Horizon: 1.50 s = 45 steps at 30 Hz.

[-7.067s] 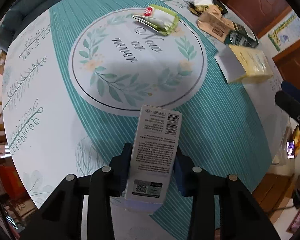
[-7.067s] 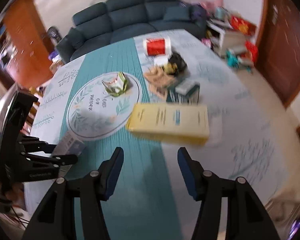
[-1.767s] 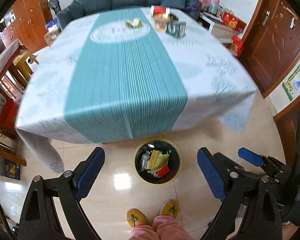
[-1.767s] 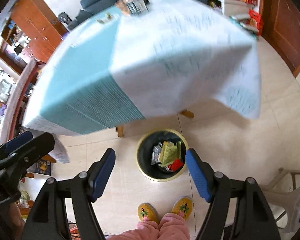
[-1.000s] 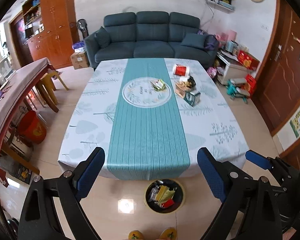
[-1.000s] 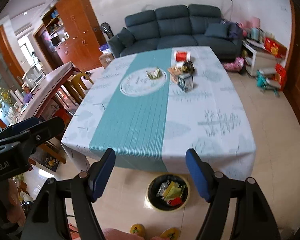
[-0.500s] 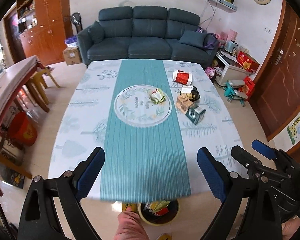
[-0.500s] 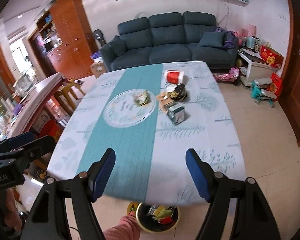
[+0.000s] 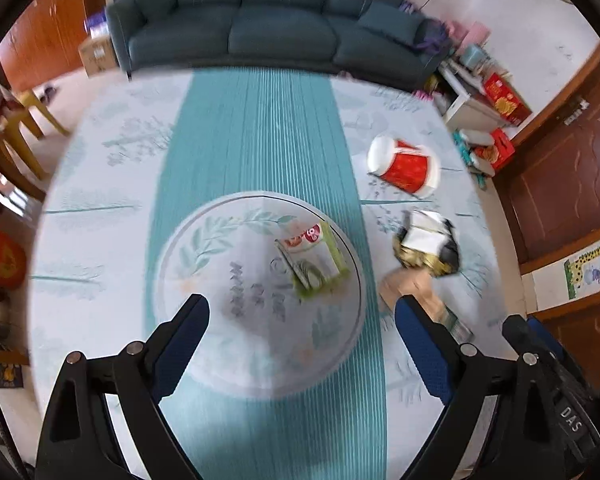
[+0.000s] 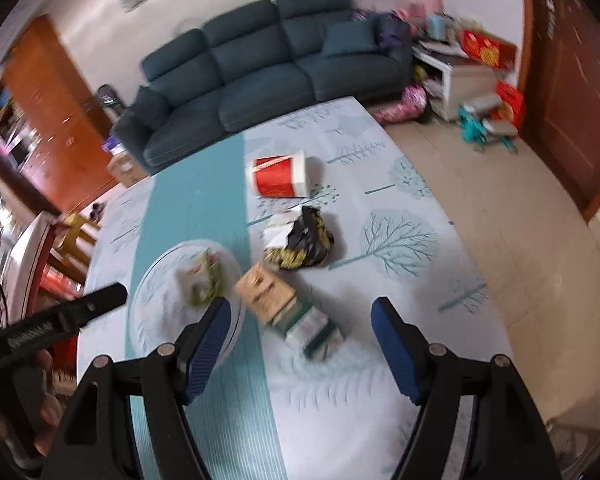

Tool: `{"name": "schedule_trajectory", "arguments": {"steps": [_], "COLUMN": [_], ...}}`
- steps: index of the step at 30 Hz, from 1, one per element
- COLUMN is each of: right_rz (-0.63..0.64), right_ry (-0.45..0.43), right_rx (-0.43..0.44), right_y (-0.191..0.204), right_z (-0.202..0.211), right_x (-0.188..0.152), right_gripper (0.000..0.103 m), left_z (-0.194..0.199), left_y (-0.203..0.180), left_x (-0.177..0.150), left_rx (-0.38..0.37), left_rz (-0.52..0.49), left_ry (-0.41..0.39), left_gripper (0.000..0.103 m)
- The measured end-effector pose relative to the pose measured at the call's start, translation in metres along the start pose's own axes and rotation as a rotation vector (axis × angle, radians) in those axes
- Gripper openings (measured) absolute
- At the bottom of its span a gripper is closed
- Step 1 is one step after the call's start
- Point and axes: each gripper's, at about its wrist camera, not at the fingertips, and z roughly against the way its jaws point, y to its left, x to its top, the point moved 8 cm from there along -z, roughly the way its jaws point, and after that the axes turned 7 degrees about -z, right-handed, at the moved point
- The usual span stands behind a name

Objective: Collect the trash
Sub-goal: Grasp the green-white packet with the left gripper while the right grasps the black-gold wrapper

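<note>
Both tools have swung from the floor bin back over the table. Left gripper (image 9: 302, 320) and right gripper (image 10: 300, 330) stand released, empty. Green wrapper (image 9: 312, 258) at frame centre and carton (image 10: 288, 304) remain uncollected.

You have a white tablecloth (image 9: 100, 240) with a teal striped band and pale tree prints, a red-and-white cup (image 9: 404, 168), a green-edged wrapper (image 9: 312, 260), a black-and-gold bag (image 10: 300, 240).

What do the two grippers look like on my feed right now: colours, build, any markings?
Both match: black angular frames with silver rivets, and fingers faced with blue pads. In the left wrist view the left gripper shows this, and the right gripper's body at the edge carries white letters "DAS". The right gripper looks the same; the left one's side has blurred white lettering.
</note>
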Motion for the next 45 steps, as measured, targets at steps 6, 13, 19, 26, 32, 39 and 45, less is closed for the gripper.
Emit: {"name": "schedule_trajectory", "arguments": {"steps": [6, 13, 19, 26, 32, 39, 45], "right_rz": [-0.094, -0.148, -0.159, -0.105, -0.095, -0.079, -0.045], "right_ry": [0.055, 0.124, 0.166, 0.202, 0.161, 0.056, -0.019], "right_rx": [-0.022, -0.019, -0.005, 0.004, 0.060, 0.115, 0.163], "right_y": [-0.009, -0.012, -0.008, 0.002, 0.006, 0.017, 0.025], "right_z": [-0.053, -0.097, -0.121, -0.132, -0.119, -0.074, -0.017], "right_x": [0.024, 0.039, 0.040, 0.025, 0.021, 0.030, 0.021], "right_gripper": [0.073, 0.073, 0.073, 0.053, 0.044, 0.043, 0.043], "left_z": [-0.069, -0.105, -0.122, -0.123, -0.104, -0.056, 0.009], "left_y": [0.009, 0.007, 0.005, 0.005, -0.003, -0.016, -0.021], "left_x": [0.015, 0.024, 0.025, 0.023, 0.027, 0.029, 0.014], "left_rx": [-0.033, -0.042, 0.003, 0.061, 0.068, 0.060, 0.029], "left_rz": [0.084, 0.130, 0.141, 0.109, 0.049, 0.003, -0.035], "left_ry": [0.123, 0.176, 0.214, 0.210, 0.146, 0.047, -0.031], "left_gripper": [0.101, 0.102, 0.095, 0.039, 0.022, 0.021, 0.021]}}
